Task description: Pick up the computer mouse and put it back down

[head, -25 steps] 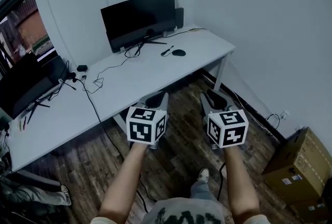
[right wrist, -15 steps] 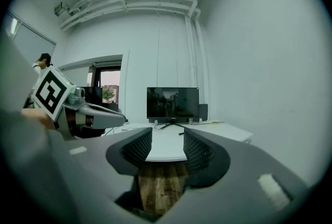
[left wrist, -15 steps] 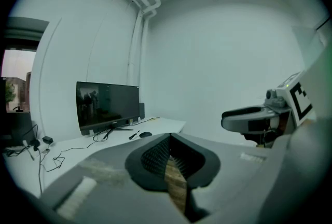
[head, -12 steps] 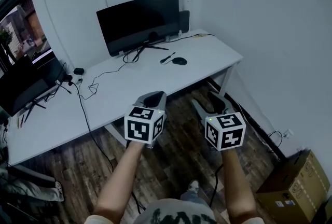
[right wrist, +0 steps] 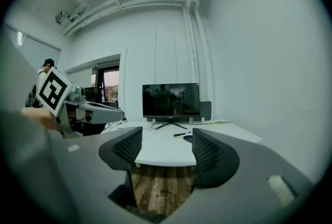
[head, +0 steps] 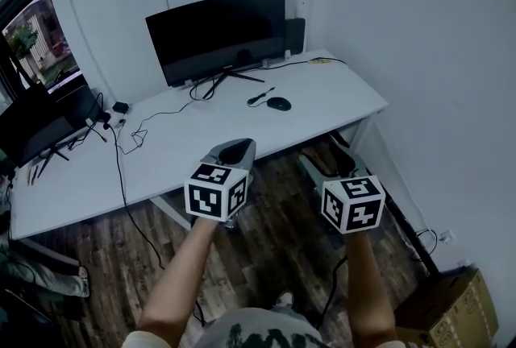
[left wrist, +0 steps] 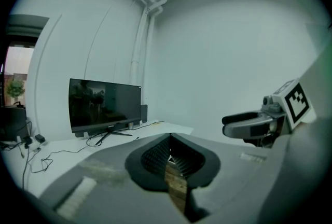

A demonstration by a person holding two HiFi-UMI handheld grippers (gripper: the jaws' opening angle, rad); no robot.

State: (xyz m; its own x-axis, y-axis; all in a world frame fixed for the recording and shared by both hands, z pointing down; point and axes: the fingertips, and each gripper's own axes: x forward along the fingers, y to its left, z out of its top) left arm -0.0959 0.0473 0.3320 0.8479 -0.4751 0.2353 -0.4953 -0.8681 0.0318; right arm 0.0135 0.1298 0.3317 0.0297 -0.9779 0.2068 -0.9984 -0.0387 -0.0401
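A small black computer mouse (head: 279, 104) lies on the white desk (head: 201, 137), in front of the wide black monitor (head: 216, 36). In the right gripper view the mouse (right wrist: 188, 138) shows just beyond the right pad. Both grippers hang over the wooden floor, short of the desk's front edge and apart from the mouse. My left gripper (head: 233, 150) is shut with nothing between its pads (left wrist: 168, 158). My right gripper (head: 330, 159) is open and empty (right wrist: 165, 148); its jaws have just been opening.
A thin black pen-like item (head: 260, 97) lies left of the mouse. A dark speaker (head: 295, 34) stands beside the monitor. Cables (head: 129, 137) trail across the desk toward a second screen (head: 40, 129). A cardboard box (head: 447, 318) sits on the floor at lower right.
Both grippers have travelled toward the desk, so desk and monitor fill more of the head view. The right gripper's jaws have spread apart. The mouse has not moved.
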